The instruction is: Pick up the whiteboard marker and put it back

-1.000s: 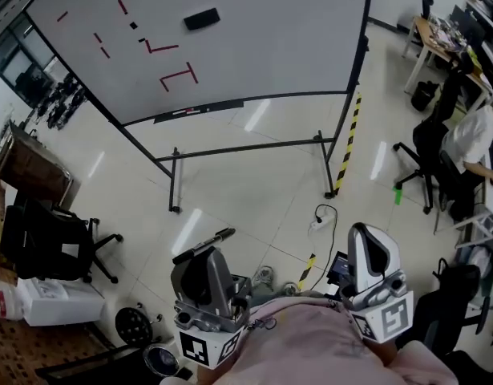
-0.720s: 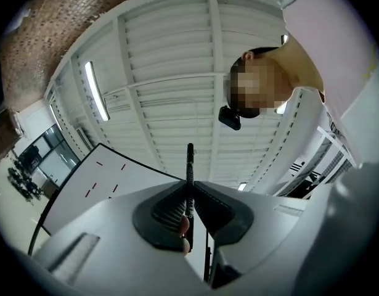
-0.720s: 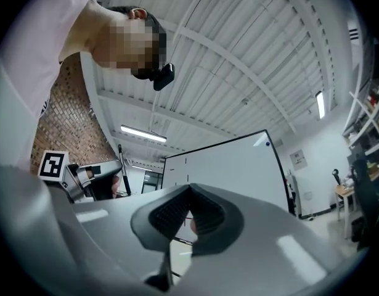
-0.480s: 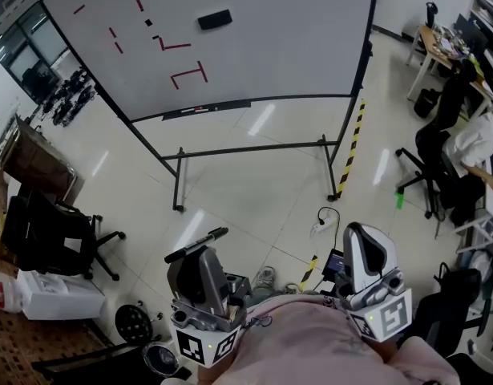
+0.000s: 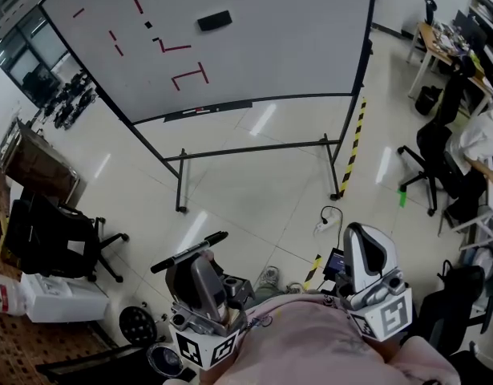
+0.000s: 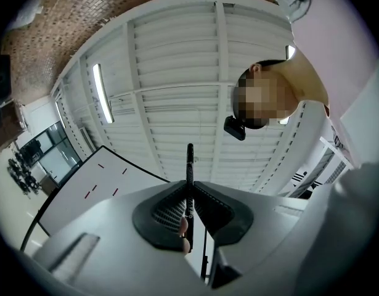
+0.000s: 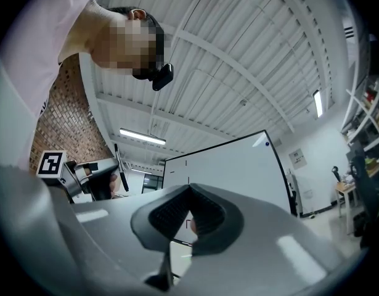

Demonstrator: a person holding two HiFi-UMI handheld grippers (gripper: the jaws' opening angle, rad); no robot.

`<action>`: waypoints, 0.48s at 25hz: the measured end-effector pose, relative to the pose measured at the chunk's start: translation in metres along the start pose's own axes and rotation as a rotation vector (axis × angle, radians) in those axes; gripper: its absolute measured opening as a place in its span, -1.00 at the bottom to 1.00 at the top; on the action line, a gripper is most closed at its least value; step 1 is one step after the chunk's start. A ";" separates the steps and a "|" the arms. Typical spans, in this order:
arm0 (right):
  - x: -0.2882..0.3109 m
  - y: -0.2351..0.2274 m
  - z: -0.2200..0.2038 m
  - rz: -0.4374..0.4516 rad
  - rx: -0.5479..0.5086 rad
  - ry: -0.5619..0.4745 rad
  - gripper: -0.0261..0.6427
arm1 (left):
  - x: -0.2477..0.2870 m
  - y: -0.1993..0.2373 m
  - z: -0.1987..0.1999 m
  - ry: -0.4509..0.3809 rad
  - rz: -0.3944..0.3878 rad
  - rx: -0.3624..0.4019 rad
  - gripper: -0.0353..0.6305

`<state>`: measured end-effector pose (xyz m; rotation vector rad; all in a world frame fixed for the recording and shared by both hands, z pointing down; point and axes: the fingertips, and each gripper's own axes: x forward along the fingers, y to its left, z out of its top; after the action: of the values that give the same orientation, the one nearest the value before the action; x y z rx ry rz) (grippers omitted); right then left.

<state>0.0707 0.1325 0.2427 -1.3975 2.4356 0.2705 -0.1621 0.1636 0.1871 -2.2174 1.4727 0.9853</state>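
The black whiteboard marker (image 5: pixel 190 252) lies crosswise in my left gripper (image 5: pixel 195 260), which is shut on it low in the head view. In the left gripper view the marker (image 6: pixel 190 171) sticks straight up from between the closed pads of that gripper (image 6: pixel 189 196). My right gripper (image 5: pixel 365 235) is held upright at the lower right, and its jaws (image 7: pixel 189 213) are shut with nothing between them. The whiteboard (image 5: pixel 230 46) stands well ahead, with red marks and a black eraser (image 5: pixel 214 20) on it. Its tray (image 5: pixel 206 111) runs along the bottom edge.
The whiteboard's black stand legs (image 5: pixel 254 149) spread over the tiled floor. A power strip with its cable (image 5: pixel 322 224) and hazard tape (image 5: pixel 352 147) lie on the floor. Office chairs (image 5: pixel 58 243) (image 5: pixel 434 163) stand at both sides. A white box (image 5: pixel 58 297) is at the left, and a seated person (image 5: pixel 482 143) at the right.
My left gripper has turned a little and shifted left, so the marker's end has swung further left. The right gripper has stayed put.
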 end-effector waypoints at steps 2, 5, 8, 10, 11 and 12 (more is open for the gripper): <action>0.001 0.001 -0.001 0.001 0.002 0.002 -0.91 | 0.000 0.001 -0.001 0.004 0.001 0.002 -0.76; 0.004 0.001 -0.002 0.002 0.003 0.002 -0.91 | 0.001 0.004 -0.001 0.004 0.005 0.002 -0.76; 0.004 0.003 -0.002 0.004 0.003 0.001 -0.91 | 0.000 0.005 0.000 0.004 0.004 0.005 -0.76; 0.003 0.003 -0.002 0.003 0.004 0.001 -0.91 | 0.000 0.005 0.000 0.006 0.005 0.005 -0.76; 0.003 0.003 -0.002 0.002 0.004 0.001 -0.91 | 0.000 0.005 0.000 0.006 0.005 0.005 -0.76; 0.003 0.003 -0.002 0.002 0.004 0.000 -0.91 | 0.000 0.005 0.000 0.006 0.005 0.004 -0.76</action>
<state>0.0663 0.1315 0.2433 -1.3939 2.4358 0.2657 -0.1669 0.1619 0.1876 -2.2168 1.4827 0.9770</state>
